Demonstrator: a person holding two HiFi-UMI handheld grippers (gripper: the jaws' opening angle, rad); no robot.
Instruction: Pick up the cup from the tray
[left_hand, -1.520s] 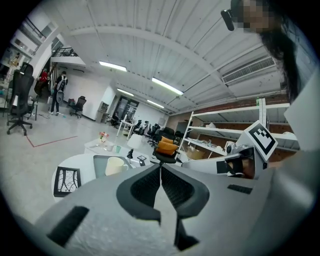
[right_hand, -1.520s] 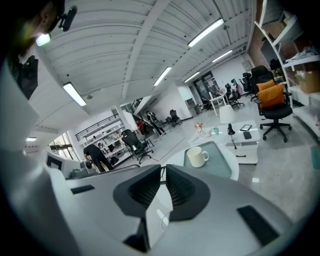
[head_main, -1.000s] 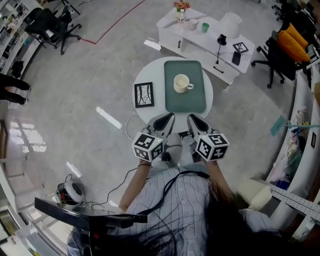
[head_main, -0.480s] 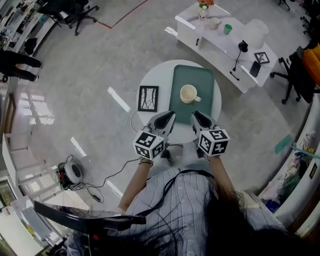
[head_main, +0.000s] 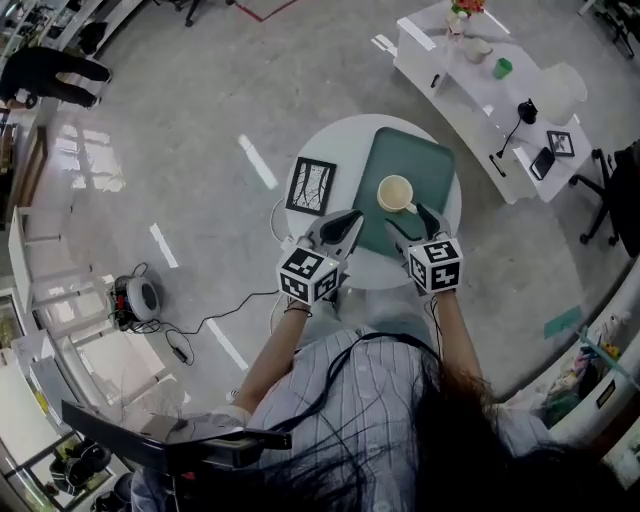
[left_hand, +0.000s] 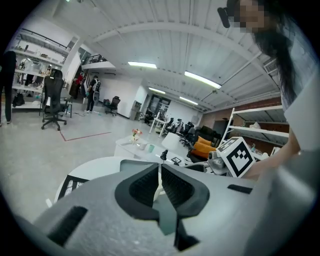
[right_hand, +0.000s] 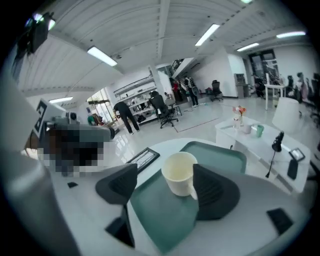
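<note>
- One cream ceramic cup (head_main: 396, 193) with a side handle stands upright about mid-way along one dark green rectangular tray (head_main: 425, 160)
- The tray lies on one round white worktop (head_main: 340, 145)
- One black-framed picture (head_main: 312, 186) lies flat just beside the tray, on its left in the head view
- Right hand-held gripper (right_hand: 165, 175): its jaws have just been opening and stand wide apart; the cup sits in the gap just ahead, nearer the right jaw, with no pad pressing it
- Left hand-held gripper (left_hand: 160, 172): jaws together, holding nothing, at the worktop's near edge
- Each bears one cube of black-and-white square markers, two cubes in all
</note>
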